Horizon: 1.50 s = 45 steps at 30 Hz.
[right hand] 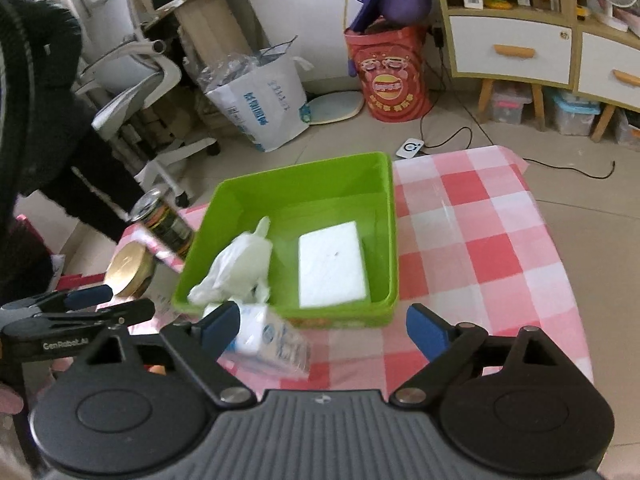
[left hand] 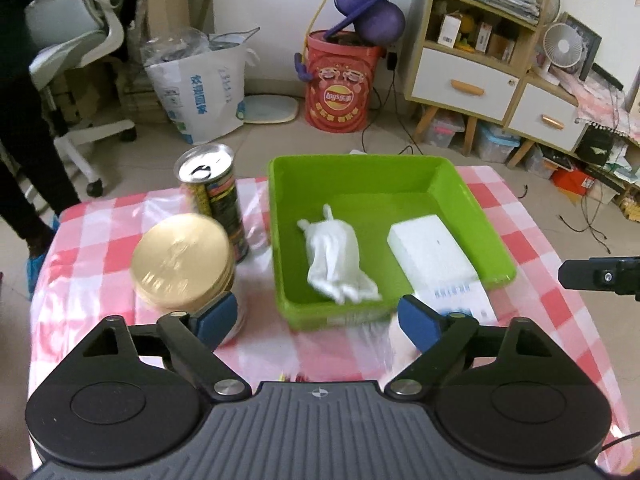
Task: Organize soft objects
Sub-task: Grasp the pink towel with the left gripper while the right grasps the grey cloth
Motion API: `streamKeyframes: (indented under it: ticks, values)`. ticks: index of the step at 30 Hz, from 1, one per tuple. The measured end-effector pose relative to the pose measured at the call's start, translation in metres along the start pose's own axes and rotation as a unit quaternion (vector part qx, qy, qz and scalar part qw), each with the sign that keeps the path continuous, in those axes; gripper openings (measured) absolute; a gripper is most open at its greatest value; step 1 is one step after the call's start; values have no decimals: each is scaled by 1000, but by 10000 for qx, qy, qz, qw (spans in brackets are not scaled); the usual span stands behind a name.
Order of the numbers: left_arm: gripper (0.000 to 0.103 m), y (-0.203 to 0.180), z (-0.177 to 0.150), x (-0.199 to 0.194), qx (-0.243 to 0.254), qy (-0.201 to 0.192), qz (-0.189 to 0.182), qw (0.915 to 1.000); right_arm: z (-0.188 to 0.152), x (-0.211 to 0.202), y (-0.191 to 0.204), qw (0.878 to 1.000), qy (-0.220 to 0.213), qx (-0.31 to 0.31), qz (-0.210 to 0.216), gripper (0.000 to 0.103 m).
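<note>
A green bin (left hand: 360,172) (right hand: 304,184) stands on the pink checked tablecloth (left hand: 100,240) (right hand: 480,240). In it lie a crumpled white cloth (left hand: 332,252) (right hand: 240,268) on the left and a white foam block (left hand: 430,248) (right hand: 332,264) on the right. A small white tissue pack (left hand: 460,300) (right hand: 272,340) lies on the table just in front of the bin. My left gripper (left hand: 316,318) (right hand: 92,300) hangs open above the bin's near edge, holding nothing. My right gripper (right hand: 324,328) (left hand: 600,276) is open too, above the tissue pack and not touching it.
Left of the bin stand a tall drink can (left hand: 212,188) (right hand: 164,220) and a gold-lidded tin (left hand: 184,256) (right hand: 128,268). Beyond the table, on the floor, are an office chair (left hand: 80,40), a white sack (left hand: 204,92), a red bucket (left hand: 340,88) and a cabinet (left hand: 472,76).
</note>
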State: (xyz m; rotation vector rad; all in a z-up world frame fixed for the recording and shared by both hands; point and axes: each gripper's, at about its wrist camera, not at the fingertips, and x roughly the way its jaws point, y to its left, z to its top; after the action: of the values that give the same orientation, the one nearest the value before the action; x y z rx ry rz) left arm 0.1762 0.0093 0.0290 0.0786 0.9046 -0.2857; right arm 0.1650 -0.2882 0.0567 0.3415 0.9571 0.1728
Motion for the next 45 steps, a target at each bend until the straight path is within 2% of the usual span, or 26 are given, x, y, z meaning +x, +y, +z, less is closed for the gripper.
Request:
streamKeyframes:
  ticks: [6, 12, 20, 23, 28, 31, 34, 36, 37, 39, 42, 45]
  values:
    - [89, 14, -39, -32, -170, 15, 93, 9998, -35, -20, 18, 9998, 161, -77, 59, 67]
    - [90, 20, -82, -52, -259, 70, 157, 9995, -84, -24, 39, 9986, 439, -180, 218, 67]
    - [91, 36, -135, -58, -873, 56, 111, 9961, -138, -21, 61, 9956, 729, -213, 541, 67]
    - [91, 39, -142, -54, -920, 183, 38, 9956, -148, -19, 63, 9942, 880, -133, 596, 66]
    - [87, 45, -153, -50, -996, 187, -75, 9948, -158, -12, 70, 9880, 1136, -10, 1042, 55]
    - [79, 48, -158, -46, -1113, 223, -214, 9933, -163, -4, 78, 9860, 1271, -87, 1072, 42]
    - [70, 51, -161, -42, -1191, 127, -380, 9921, -166, 4, 81, 9851, 1325, -140, 1085, 15]
    - [58, 53, -162, -39, -1228, 173, -409, 9914, -166, 7, 78, 9854, 1333, -103, 1049, 5]
    - [56, 53, -163, -38, -1251, 188, -417, 9911, -166, 8, 76, 9861, 1306, -103, 1026, 0]
    - [46, 54, -164, -39, -1225, 157, -362, 9917, -164, 6, 69, 9874, 1235, -49, 989, 0]
    - [44, 58, -166, -40, -1232, 131, -400, 9915, -161, 2, 58, 9896, 1119, 20, 900, 0]
    - [42, 59, -168, -41, -1198, 179, -426, 9917, -160, 1, 46, 9925, 1054, 56, 618, 0]
